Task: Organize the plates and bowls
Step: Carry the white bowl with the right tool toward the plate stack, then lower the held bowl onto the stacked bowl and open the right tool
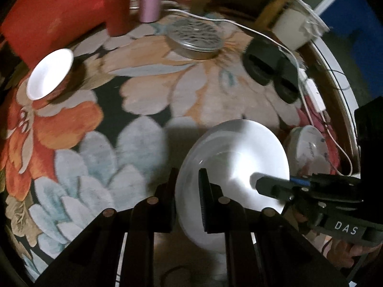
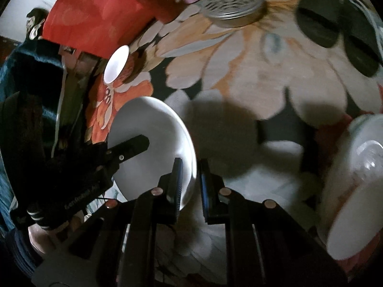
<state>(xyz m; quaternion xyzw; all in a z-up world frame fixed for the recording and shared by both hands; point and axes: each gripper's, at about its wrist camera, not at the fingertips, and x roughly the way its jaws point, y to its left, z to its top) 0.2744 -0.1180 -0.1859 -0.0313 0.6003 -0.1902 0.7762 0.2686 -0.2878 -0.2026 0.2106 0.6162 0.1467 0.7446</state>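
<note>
- Left wrist view: our left gripper (image 1: 189,191) clamps the white plate's (image 1: 237,157) rim at 6 o'clock; the right gripper (image 1: 261,186) holds its opposite edge at 4 o'clock.
- Right wrist view: our right gripper (image 2: 190,184) pinches the white plate (image 2: 153,129) at 6 o'clock, above the floral cloth (image 2: 239,71).

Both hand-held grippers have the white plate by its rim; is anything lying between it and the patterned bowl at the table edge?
Nothing visible does. The white plate, held by the left hand-held gripper and right hand-held gripper, has only floral tablecloth between it and the patterned bowl.
</note>
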